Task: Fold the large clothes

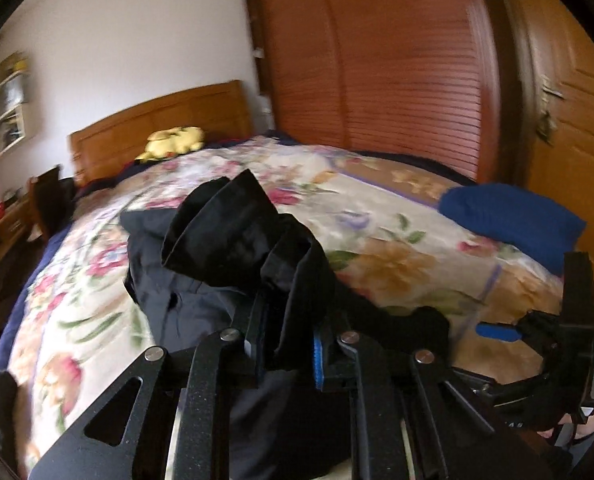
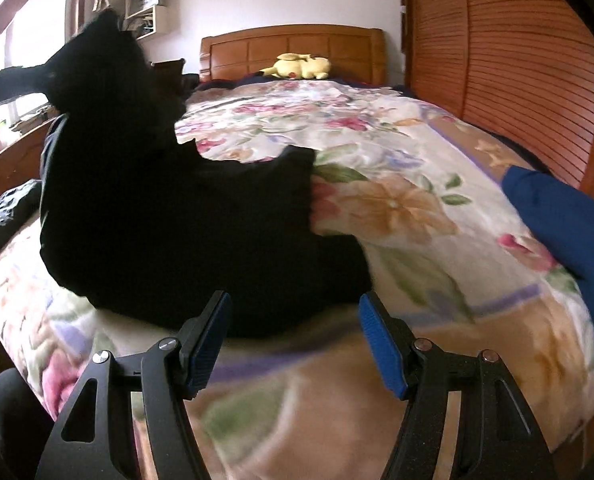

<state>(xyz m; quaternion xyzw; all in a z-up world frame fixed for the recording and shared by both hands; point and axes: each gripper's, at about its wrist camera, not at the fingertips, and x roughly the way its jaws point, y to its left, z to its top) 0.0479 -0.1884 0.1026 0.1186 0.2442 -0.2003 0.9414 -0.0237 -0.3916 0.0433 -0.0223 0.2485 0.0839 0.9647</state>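
Closest in, the left gripper (image 1: 285, 344) has its two jaws pinched on a bunched fold of the one black garment (image 1: 225, 240); the cloth stands up between them and trails down onto the bed. The right gripper (image 2: 295, 340) hangs with its two blue-padded jaws spread wide and nothing between them, just short of the garment's near edge. From the right wrist view the same black garment (image 2: 169, 220) is lifted at its left side, the rest slumped on the one floral quilt (image 2: 397, 208) that covers the bed.

One blue cloth (image 2: 561, 220) lies at the quilt's right edge, apart from the black one. A second dark, shiny bundle (image 2: 7, 212) sits at the left edge; what it is I cannot tell.

Farther back, one yellow plush toy (image 2: 297, 66) rests against the one wooden headboard (image 2: 293, 50). Slatted wooden wardrobe doors (image 1: 377, 60) run along the right, and one white wall shelf (image 2: 145, 16) hangs left of the headboard.
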